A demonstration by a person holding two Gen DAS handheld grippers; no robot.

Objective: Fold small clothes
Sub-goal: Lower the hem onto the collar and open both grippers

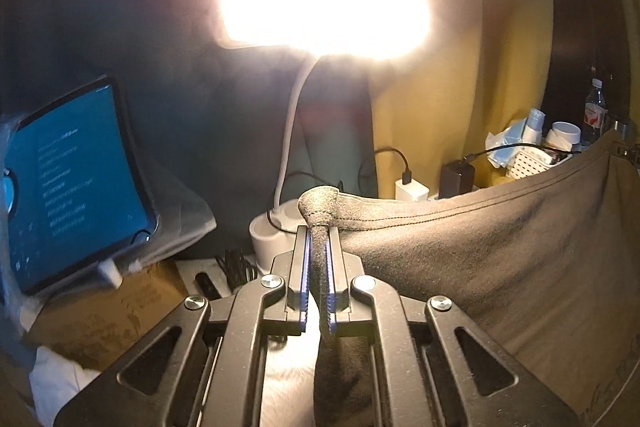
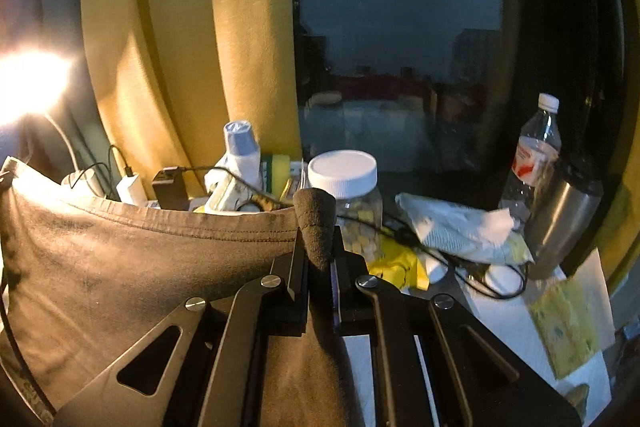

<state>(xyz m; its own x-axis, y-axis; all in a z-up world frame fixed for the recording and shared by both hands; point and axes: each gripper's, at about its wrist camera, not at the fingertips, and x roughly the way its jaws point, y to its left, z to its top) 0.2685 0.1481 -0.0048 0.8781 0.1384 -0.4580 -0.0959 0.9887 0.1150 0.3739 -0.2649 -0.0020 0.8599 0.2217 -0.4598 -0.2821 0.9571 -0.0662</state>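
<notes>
A dark grey-brown garment [image 1: 500,247] hangs stretched between my two grippers, its stitched hem running along the top. In the left wrist view my left gripper [image 1: 319,233] is shut on one corner of the hem, and the cloth spreads away to the right. In the right wrist view my right gripper [image 2: 319,239] is shut on the other corner, with the garment [image 2: 140,267] spreading to the left. A bunched tip of fabric pokes up above each pair of fingers. The lower part of the garment drops out of sight below both cameras.
A lit desk lamp [image 1: 324,7] on a white base [image 1: 276,239] glares ahead. A tablet [image 1: 76,183] leans at left on a cardboard box [image 1: 112,315]. Chargers and cables [image 1: 412,187], a white-lidded jar [image 2: 346,195], a water bottle [image 2: 536,151], a steel flask [image 2: 564,215] and crumpled paper [image 2: 456,223] crowd the right, before a yellow curtain [image 2: 180,47].
</notes>
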